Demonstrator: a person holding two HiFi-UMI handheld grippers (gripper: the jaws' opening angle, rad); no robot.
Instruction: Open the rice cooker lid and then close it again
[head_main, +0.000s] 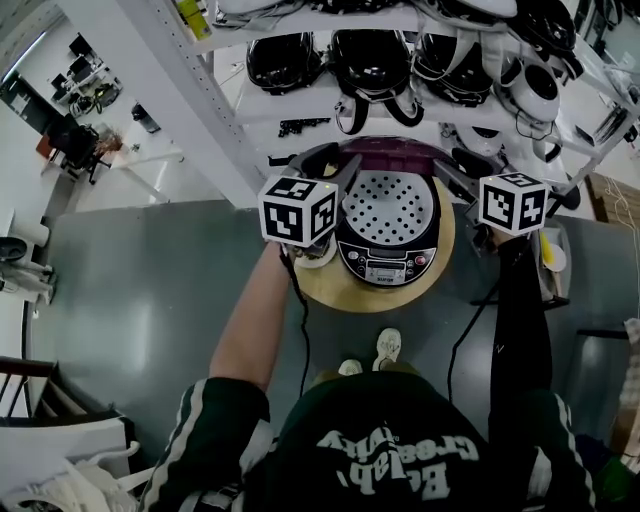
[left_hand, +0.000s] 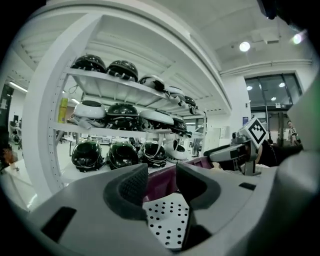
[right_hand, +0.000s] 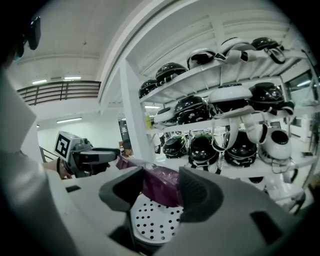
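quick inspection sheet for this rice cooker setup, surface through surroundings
surface: round wooden table, cooker standing on it
job's things: rice cooker; its lid is raised, perforated inner plate showing
clutter: small black items on the white shelving behind
grippers: left gripper and right gripper both open, the lid's purple edge in the gap between each one's jaws
cables: black cable hangs from the left gripper, second cable from the right
surroundings: helmets on the shelving, grey floor
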